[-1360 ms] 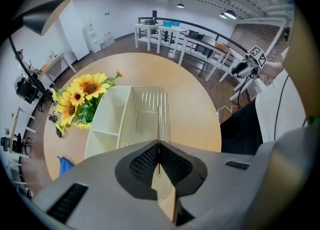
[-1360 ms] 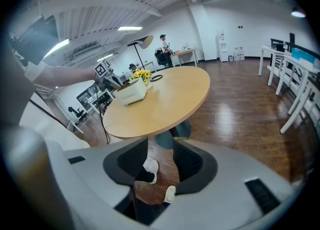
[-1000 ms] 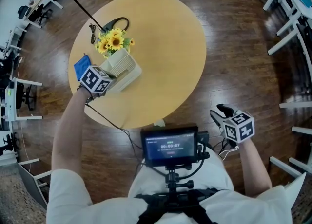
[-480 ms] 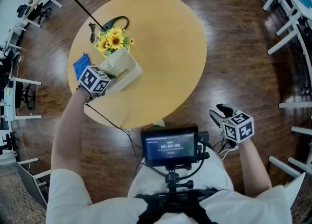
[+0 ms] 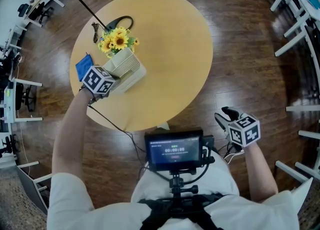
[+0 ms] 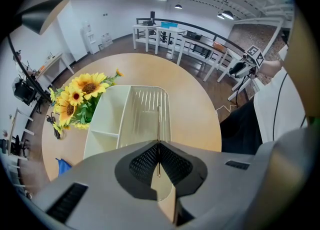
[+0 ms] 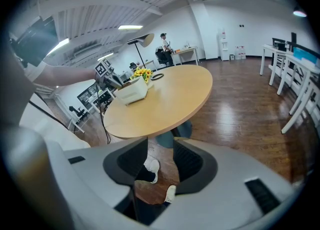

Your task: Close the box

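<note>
A small monitor [image 5: 174,149] sits closest to the person, at the chest. To its right, the right gripper [image 7: 160,164] hangs over the wooden floor [image 5: 240,49], well off the worktop [image 5: 170,49]. Its jaws are apart with nothing between them, only floor and a pair of shoes showing through the gap. Past the worktop's near-left edge, the left gripper [image 6: 159,149] has its jaws pressed together on a thin cream edge of the lid [image 5: 125,63], which the left gripper view shows edge-on. The lid stands raised and tilted over the cream box [image 6: 102,124], and the box's compartments lie uncovered. The box sits near the worktop's left edge. A blue cloth [image 5: 83,67] lies just beside it at that edge, and sunflowers [image 5: 117,39] touch its far side. A black cable [image 5: 120,22] curls beyond the flowers
</note>
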Demonstrator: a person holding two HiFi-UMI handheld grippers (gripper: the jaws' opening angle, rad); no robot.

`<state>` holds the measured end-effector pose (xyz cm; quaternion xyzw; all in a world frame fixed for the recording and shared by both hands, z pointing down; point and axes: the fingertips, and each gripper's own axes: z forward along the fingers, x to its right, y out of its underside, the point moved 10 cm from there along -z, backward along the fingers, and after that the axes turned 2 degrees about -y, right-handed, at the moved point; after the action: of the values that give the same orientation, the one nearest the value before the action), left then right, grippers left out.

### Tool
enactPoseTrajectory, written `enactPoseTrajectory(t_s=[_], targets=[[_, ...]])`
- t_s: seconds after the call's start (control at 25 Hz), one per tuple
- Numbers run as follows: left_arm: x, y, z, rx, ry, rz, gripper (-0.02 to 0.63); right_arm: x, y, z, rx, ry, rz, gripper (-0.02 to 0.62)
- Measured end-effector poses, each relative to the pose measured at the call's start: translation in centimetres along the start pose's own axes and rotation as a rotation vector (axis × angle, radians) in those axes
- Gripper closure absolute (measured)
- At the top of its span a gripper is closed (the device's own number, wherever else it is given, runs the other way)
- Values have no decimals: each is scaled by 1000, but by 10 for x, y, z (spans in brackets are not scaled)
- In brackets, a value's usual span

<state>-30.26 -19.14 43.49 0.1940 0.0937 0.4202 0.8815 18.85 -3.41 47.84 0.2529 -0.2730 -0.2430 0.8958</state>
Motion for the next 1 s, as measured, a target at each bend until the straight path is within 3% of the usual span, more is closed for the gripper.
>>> enactPoseTrajectory(t_s=[0.72, 1.0], targets=[[2, 1, -22, 16, -68, 2, 571, -5, 5, -2, 9, -9, -14, 428], [23, 4, -59, 81, -172, -46, 572, -10, 10, -13, 18, -38, -43, 426]])
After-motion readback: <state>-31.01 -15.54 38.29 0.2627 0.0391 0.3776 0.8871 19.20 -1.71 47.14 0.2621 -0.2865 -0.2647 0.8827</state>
